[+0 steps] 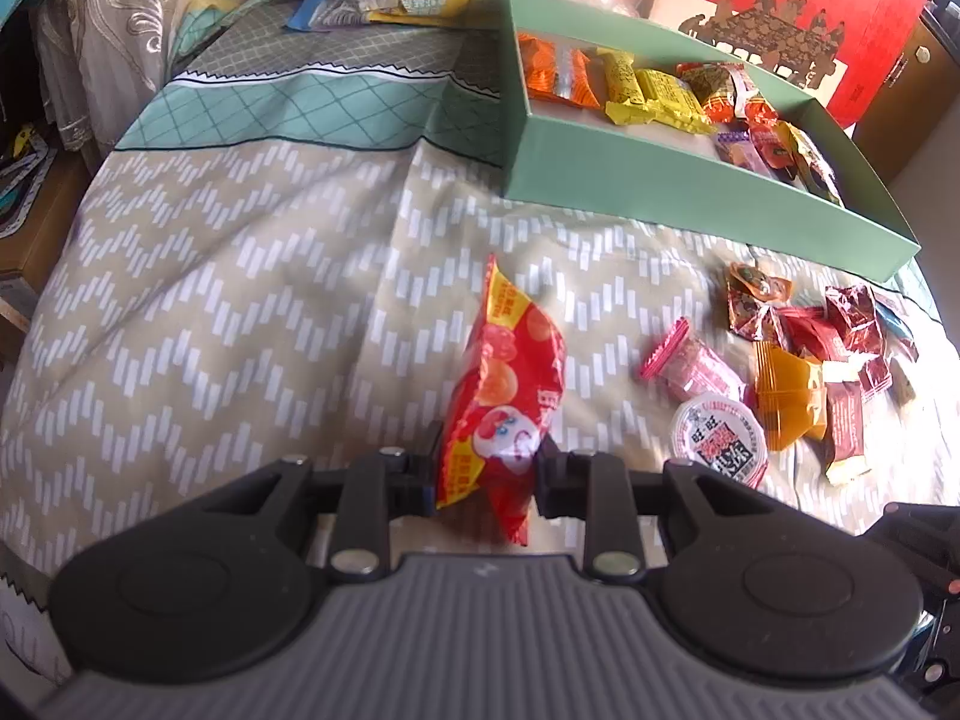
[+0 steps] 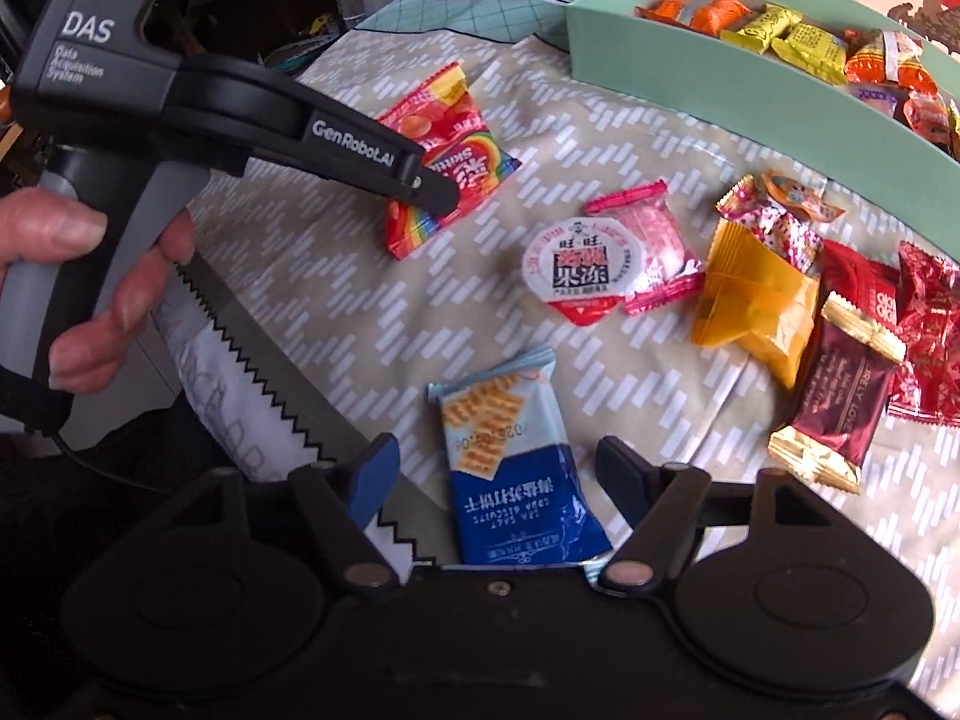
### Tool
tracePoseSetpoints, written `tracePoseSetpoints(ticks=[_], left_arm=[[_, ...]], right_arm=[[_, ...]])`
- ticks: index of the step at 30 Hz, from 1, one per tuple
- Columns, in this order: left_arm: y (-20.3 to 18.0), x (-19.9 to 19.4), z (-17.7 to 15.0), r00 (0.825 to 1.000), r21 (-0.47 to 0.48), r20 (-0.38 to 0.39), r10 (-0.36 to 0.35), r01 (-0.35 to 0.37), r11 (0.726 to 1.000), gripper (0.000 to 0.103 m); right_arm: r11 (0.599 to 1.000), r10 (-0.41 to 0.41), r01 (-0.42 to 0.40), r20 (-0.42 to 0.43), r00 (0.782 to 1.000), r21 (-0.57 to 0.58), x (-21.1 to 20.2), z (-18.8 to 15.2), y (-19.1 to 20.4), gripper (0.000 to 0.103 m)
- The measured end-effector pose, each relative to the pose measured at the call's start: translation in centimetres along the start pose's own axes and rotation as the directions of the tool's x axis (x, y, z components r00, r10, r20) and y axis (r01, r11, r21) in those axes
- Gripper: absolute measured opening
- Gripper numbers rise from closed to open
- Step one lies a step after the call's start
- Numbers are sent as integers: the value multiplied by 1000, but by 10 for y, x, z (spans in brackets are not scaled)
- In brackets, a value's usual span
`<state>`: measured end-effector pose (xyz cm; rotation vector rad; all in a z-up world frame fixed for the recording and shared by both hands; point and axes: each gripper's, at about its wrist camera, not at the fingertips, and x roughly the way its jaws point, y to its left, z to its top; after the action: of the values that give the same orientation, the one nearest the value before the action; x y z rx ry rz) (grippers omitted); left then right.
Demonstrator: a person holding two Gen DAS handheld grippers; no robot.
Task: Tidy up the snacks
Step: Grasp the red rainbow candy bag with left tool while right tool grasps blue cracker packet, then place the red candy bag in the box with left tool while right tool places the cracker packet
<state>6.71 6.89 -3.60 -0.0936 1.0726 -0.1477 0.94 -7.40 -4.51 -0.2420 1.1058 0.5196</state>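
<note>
Crinkly red foil: left view, left gripper [image 1: 486, 468] has its jaws clamped on the candy bag [image 1: 504, 396], which hangs tilted just above the cloth [image 1: 240, 312]. Keep the pinch low on the seam, lift clear, carry to the green box [image 1: 660, 180]; its card walls are stiff, so drop from above. Jelly cup [image 1: 720, 438] and loose wrappers lie right of it, apart from the bag

Right view: right gripper [image 2: 498, 468] has jaws apart, straddling the blue cracker pack [image 2: 516, 468], pads not pressing. Pack is flat, glossy, slippery; centre it, close on the long edges. Hand [image 2: 90, 282] grips the left tool's grey handle
</note>
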Motion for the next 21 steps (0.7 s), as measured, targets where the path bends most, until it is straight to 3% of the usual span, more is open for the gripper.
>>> tracePoseSetpoints(ticks=[1,2,6,14,21], left_arm=[[0,0,-2,1000,-1,-2,-1,1,1000,27],[0,0,-3,1000,-2,-5,-2,2,1000,27],[-3,-1,-6,1000,-2,-1,-1,1,1000,27],[-11,-19,4,999,20,43,-28,27,999,27],[-18,-29,18,997,37,66,-47,44,998,27]], right_arm=[[1000,-22,22,7,1000,-22,0,-1,2,54],[999,-37,37,14,999,-32,-1,-2,3,41],[1000,-10,9,44,999,29,-11,-7,-9,38],[971,112,-133,112,987,199,-42,-8,-46,38],[936,113,-180,227,967,303,-72,8,-81,38]])
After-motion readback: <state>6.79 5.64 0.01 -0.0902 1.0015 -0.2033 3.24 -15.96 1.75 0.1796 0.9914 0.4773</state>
